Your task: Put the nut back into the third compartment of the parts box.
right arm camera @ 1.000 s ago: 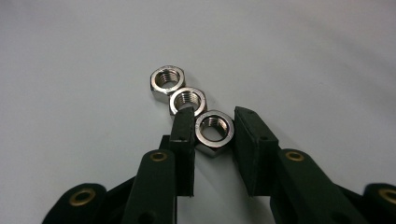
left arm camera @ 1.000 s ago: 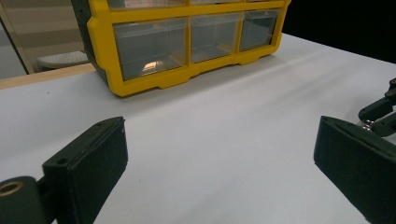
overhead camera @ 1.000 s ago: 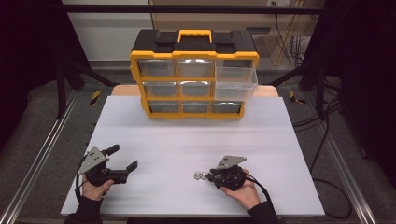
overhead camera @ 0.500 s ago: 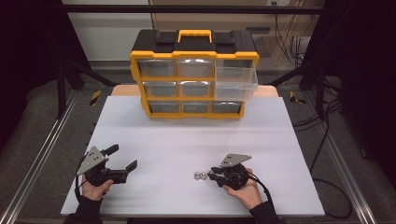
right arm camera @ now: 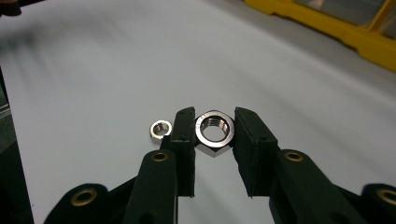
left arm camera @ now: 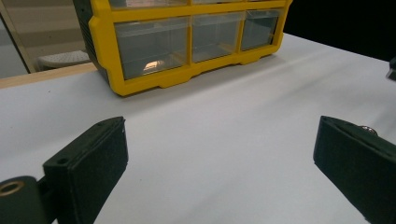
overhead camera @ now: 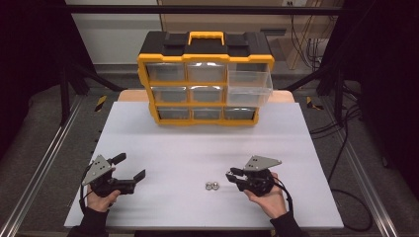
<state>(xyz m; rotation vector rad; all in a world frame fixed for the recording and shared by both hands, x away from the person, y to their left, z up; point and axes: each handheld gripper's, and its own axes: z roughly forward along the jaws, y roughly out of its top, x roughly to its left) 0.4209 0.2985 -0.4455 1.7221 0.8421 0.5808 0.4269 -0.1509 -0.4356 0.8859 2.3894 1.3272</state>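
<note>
While the right gripper (right arm camera: 214,133) hovers low over the near right part of the white worktop (overhead camera: 197,148), its two black fingers (right arm camera: 184,135) are clamped on a steel hex nut (right arm camera: 214,132), one pad against each opposite flat, with the threaded hole facing the camera in the right gripper view. From the high view, this gripper (overhead camera: 232,175) sits in the person's right hand (overhead camera: 269,197), pointing toward the left side of the worktop, and the nut it carries is too small to make out there.

Two more nuts (overhead camera: 212,186) lie on the worktop just to the left of those fingertips, side by side and touching or nearly so. One of them, a loose nut (right arm camera: 160,128), appears in the right gripper view lying flat just beside the left finger; whether it touches the finger cannot be told.

At the near left of the worktop, the left gripper (overhead camera: 129,168) rests in the person's left hand (overhead camera: 99,197) with its fingers (left arm camera: 91,161) spread wide and nothing between them, aimed across the bare surface.

At the far edge stands a yellow and black drawer organizer (overhead camera: 205,79) with clear drawers in three rows. Its top right drawer (overhead camera: 249,81) is pulled out toward the person, while the others sit flush.
</note>
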